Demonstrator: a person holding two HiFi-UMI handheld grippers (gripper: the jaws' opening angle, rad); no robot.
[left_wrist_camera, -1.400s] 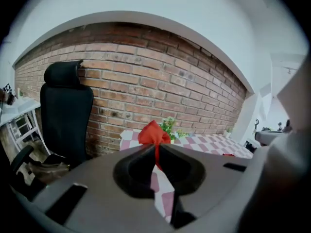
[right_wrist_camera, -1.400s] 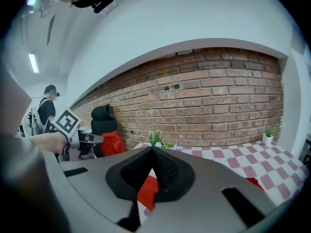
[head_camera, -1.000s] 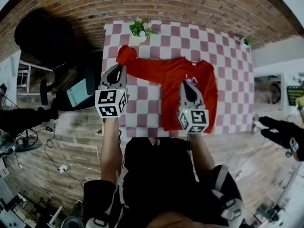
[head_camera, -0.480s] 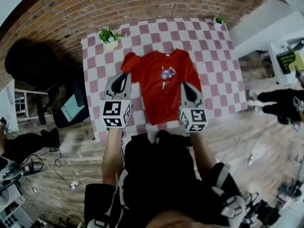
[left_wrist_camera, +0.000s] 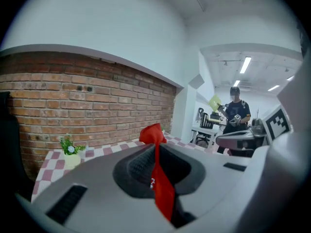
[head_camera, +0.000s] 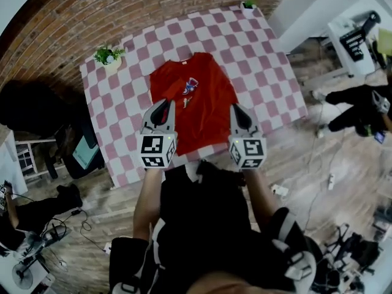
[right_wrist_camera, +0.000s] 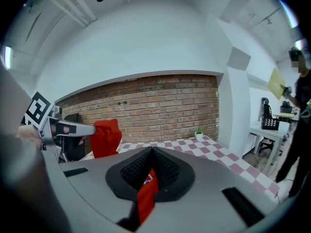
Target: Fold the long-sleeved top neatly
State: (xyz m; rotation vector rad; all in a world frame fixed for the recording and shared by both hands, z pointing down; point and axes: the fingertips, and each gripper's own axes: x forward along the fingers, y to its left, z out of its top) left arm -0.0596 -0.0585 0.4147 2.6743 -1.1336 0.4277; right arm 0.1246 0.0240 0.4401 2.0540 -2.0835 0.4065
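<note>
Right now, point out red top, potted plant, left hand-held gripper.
red top (head_camera: 205,112), head view, body fabric
potted plant (head_camera: 106,55), head view, leaves
left hand-held gripper (head_camera: 164,104), head view, between its fingertips

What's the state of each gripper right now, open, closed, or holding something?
Left gripper: closed on the red top.
Right gripper: closed on the red top too.

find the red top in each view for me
Head view: top at centre, spread on the checked table, near hem at the jaws.
Left gripper view: top as a red strip pinched between the jaws, low centre.
Right gripper view: top as a red strip pinched between the jaws, low centre; another bunch at left.
Shared landmark: the brick wall behind the table.
</note>
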